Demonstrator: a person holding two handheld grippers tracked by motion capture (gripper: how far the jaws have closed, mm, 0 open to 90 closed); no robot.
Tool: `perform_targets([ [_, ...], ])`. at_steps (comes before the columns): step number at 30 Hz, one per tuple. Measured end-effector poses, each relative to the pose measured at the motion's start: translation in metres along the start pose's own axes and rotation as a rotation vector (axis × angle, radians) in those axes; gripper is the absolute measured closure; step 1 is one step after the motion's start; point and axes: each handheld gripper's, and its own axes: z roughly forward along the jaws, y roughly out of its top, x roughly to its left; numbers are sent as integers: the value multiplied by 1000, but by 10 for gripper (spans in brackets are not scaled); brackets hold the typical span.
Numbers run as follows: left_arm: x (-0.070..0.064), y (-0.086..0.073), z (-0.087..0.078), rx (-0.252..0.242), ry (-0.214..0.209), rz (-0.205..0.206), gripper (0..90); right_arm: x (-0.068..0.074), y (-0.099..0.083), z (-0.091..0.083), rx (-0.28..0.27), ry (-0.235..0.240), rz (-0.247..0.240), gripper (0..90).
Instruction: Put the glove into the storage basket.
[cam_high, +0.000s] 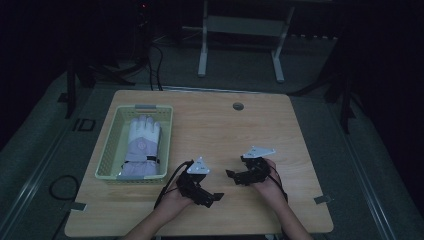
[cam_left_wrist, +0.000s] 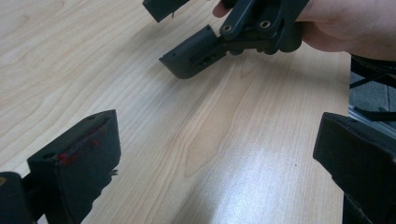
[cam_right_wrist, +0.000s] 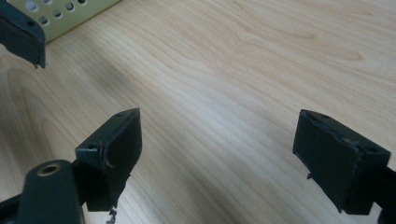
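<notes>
Light wooden rectangular table (cam_high: 210, 130): the landmark for all entries below, with a small round grey cable port (cam_high: 238, 106) set near its far edge. Pale green perforated plastic basket (cam_high: 111, 145): resting on the table's left portion, long side running front to back; one corner of it appears at the top left of the right gripper view (cam_right_wrist: 70, 18). White and lavender padded winter glove (cam_high: 141, 147): lying flat inside the basket, fingers toward the table's far edge, dark strap across the wrist. My left black two-jaw gripper (cam_high: 212, 196): held in my left hand (cam_high: 172, 199) low over the table's near-centre, well apart from the basket, jaws spread wide with bare wood between them and nothing grasped (cam_left_wrist: 215, 158). My right black two-jaw gripper (cam_high: 231, 176): held in my right hand (cam_high: 270, 182) just right of the left one, jaws likewise parted and empty over bare wood (cam_right_wrist: 217, 140), pointing toward the left gripper; it appears opposite in the left gripper view (cam_left_wrist: 187, 37).
</notes>
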Motion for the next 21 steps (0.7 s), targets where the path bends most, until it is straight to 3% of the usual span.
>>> perform_targets([
  [12,-6,-11,22,-17,6,11,12,-9,-24,-4,6,-30,22,150],
  [15,-6,-15,26,-45,37,30,12,-12,-28,-6,8,-38,30,150],
  [21,-4,-21,34,-25,69,44,12,-20,-37,-10,-5,-45,51,144],
])
